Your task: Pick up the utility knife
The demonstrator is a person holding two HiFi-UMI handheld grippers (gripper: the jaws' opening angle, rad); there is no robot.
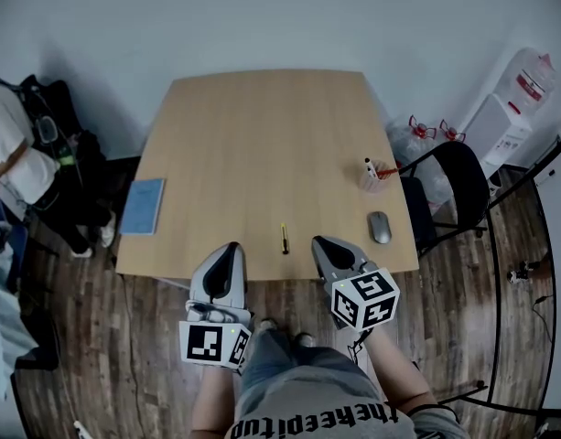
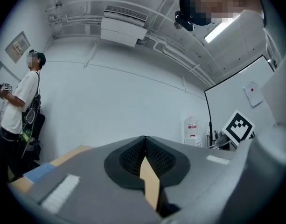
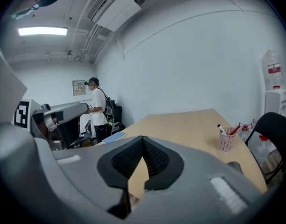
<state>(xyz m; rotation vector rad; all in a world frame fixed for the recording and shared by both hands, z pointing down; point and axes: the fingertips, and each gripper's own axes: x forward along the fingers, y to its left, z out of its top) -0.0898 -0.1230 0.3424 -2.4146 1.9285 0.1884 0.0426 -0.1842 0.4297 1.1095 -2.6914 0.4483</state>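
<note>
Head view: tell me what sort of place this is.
Probably an office or workroom: a desk with a mouse and pen cup, a chair beside it, and a water dispenser by the wall.

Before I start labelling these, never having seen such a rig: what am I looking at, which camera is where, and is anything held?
No robot: a person holds a two-jaw gripper in each hand. The head view looks down from the person's head at the left gripper and right gripper; the other two come from cameras riding on each gripper. On the table are a utility knife, a computer mouse, a pen cup and a blue notebook. Both grippers are shut and empty; the knife lies untouched.
</note>
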